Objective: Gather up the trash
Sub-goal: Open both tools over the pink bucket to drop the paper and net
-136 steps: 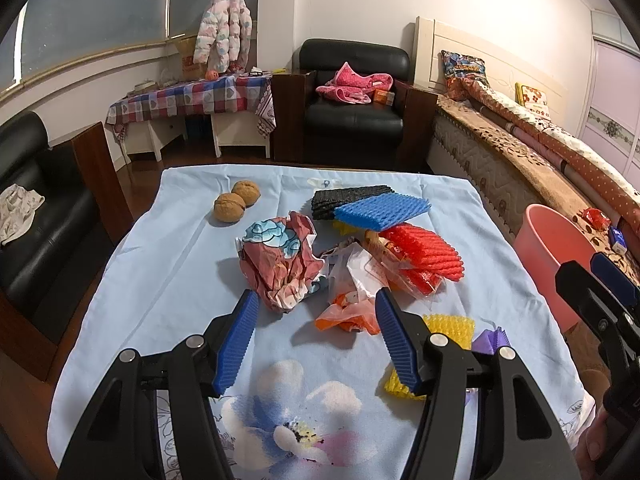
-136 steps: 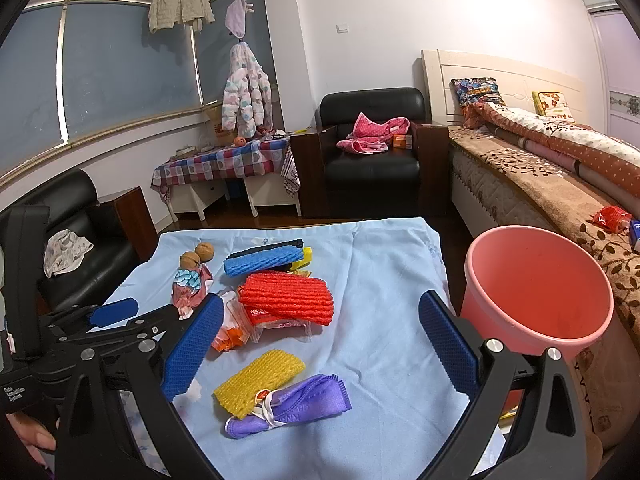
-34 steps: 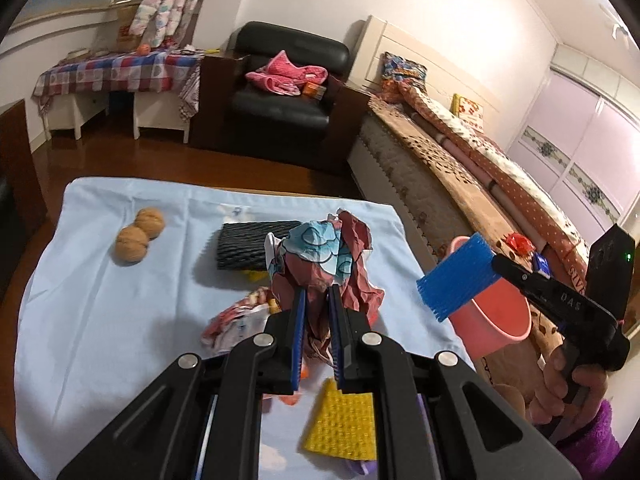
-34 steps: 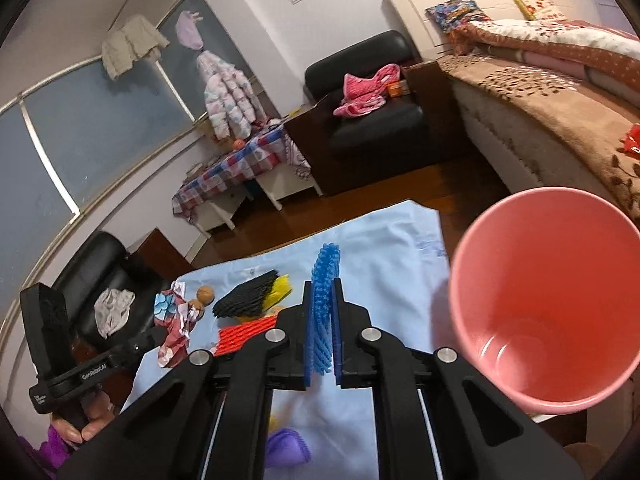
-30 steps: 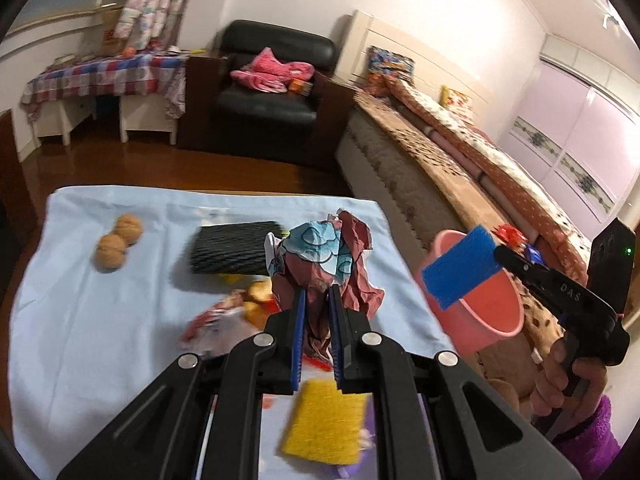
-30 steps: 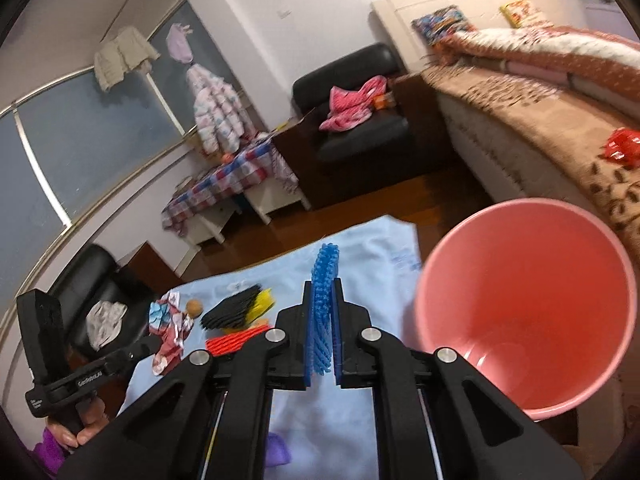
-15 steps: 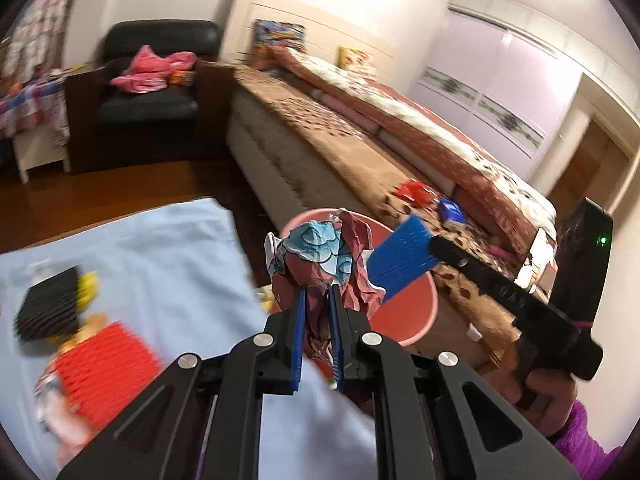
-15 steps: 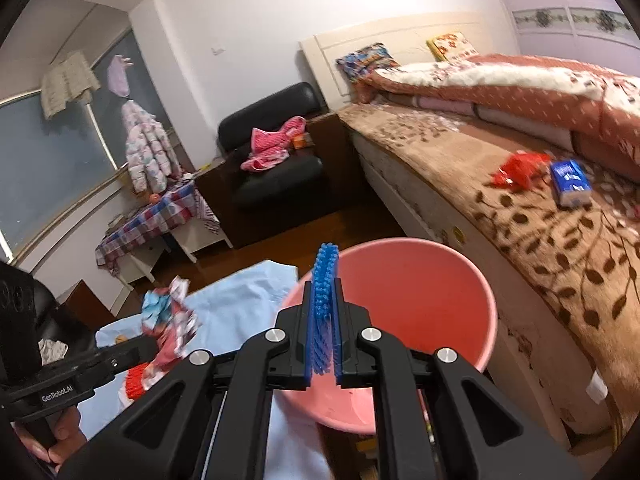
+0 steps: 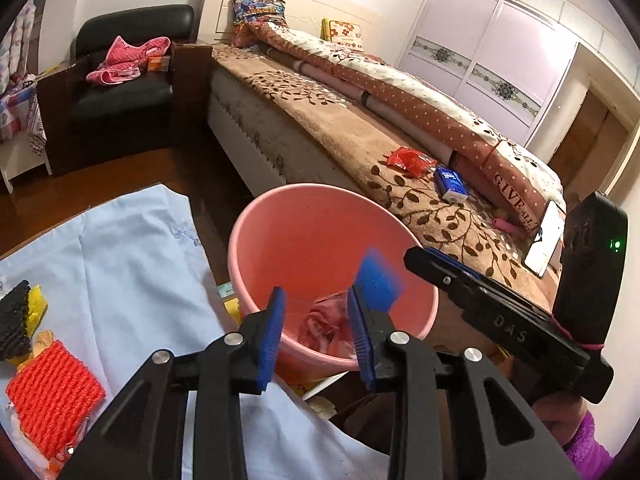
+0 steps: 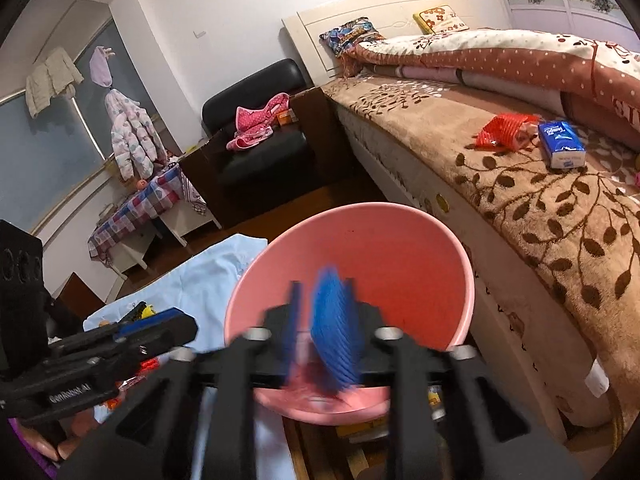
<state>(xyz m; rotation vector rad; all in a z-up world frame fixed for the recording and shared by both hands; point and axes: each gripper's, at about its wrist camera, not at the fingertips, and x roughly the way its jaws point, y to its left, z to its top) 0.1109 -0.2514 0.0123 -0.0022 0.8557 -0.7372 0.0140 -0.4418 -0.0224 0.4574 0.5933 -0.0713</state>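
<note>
The left gripper (image 9: 316, 332) hangs over the round pink plastic bucket (image 9: 276, 220), its jaws opening with nothing between the pads; the crumpled red patterned paper wad (image 9: 326, 320) lies inside the bucket below. The right gripper (image 10: 322, 328), blurred, is opening too, and the blue foam-mesh sleeve (image 10: 334, 332) sits loose between its fingers above the bucket. Left, a red foam-mesh sleeve (image 9: 52, 384) rests on the light-blue tablecloth (image 9: 132, 264). Beyond stands the brown-blanketed bed (image 9: 360, 136).

pink bucket (image 9: 256, 240) stands upright off the table's edge; crumpled wrapper (image 9: 326, 322) lies inside; blue foam net (image 9: 378, 278) blurred above its mouth.
</note>
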